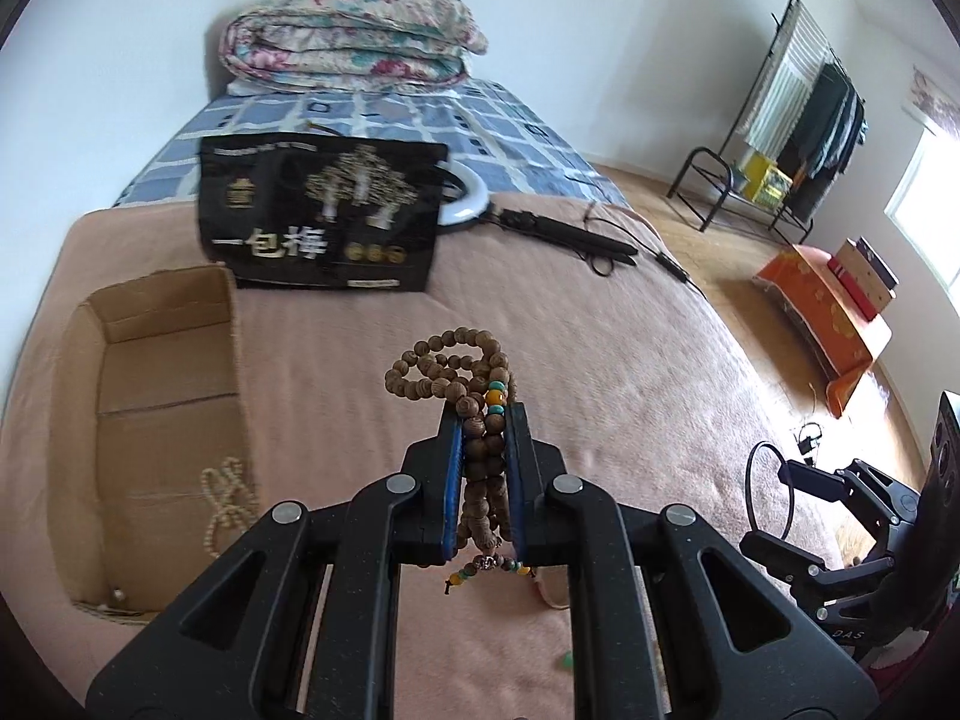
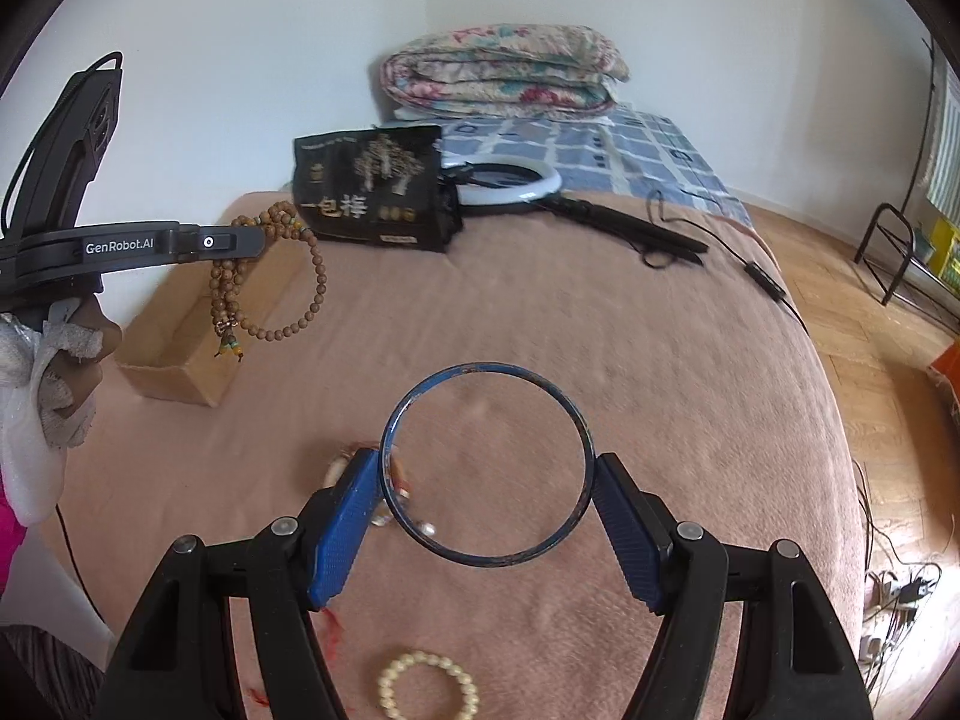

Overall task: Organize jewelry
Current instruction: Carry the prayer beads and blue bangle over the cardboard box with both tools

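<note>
Left tool (image 1: 485, 414): clamped on a bunched wooden bead strand (image 1: 474, 396), held in the air above the bed; loops spill past the fingertips and a tassel end hangs below.
Right tool (image 2: 487, 474): pressed against both sides of a blue bangle (image 2: 486, 463), which sits flat between the pads over the blanket.
Bed cover: a pink blanket (image 1: 540, 324) carries everything — its right edge drops to the wooden floor (image 1: 720, 240).
Cardboard box (image 1: 162, 420): open-topped, left of the left tool, with a pale bead string (image 1: 225, 504) lying inside against its near right wall.
Loose pieces: a cream bead bracelet (image 2: 427, 687) lies on the blanket under the right tool; a small blurred item (image 2: 345, 463) sits behind its left pad, too unclear to name.
Behind: a black snack bag (image 1: 321, 216) stands just beyond the box, a ring light (image 2: 510, 183) with its black handle beside it, a folded quilt (image 1: 354, 39) at the far end.
Open room: bare blanket lies between the tools and the bag; the box's right wall stands between the left tool and the box floor.
</note>
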{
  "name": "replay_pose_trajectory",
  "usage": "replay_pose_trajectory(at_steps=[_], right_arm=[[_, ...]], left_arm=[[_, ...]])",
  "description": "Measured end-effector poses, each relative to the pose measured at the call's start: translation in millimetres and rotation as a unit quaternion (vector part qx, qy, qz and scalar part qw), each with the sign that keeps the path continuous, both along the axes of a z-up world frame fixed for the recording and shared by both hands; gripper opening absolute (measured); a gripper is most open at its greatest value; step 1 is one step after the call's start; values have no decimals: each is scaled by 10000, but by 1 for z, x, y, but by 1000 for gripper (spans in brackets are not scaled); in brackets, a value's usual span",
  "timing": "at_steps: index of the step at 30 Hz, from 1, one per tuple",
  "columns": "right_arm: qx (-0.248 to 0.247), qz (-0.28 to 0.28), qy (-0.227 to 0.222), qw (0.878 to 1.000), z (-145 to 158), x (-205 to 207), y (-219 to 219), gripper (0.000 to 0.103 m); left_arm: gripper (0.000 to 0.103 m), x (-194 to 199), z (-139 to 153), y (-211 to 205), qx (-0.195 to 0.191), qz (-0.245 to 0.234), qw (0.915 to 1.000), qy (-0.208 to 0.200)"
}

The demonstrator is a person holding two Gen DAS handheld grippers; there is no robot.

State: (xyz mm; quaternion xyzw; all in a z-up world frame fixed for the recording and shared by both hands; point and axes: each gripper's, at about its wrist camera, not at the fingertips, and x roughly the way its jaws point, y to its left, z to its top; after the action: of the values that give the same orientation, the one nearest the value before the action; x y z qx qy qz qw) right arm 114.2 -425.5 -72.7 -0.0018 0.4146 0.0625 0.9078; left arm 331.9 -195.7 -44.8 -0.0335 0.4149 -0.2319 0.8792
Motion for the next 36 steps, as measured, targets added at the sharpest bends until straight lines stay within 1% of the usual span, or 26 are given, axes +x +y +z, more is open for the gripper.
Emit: replay_pose_trajectory(at_steps=[6,13,24,31,36], right_arm=[[17,302,-85,9995,11,13,45,74],[142,634,-128,9978,20,34,96,74],[245,1133,-140,9932,28,74,177,74],[346,1385,-48,9898,17,97,217,74],[418,1508,50,9877,4,111,241,74]], left_arm=[[11,4,9,57,11,351,9993,-128],[11,14,7,114,4,691,9975,-128],[11,33,1,166,79,951,9952,-213],[11,50,-13,197,93,1118,9936,-155],[11,64,-24,208,56,1174,9931,-56]])
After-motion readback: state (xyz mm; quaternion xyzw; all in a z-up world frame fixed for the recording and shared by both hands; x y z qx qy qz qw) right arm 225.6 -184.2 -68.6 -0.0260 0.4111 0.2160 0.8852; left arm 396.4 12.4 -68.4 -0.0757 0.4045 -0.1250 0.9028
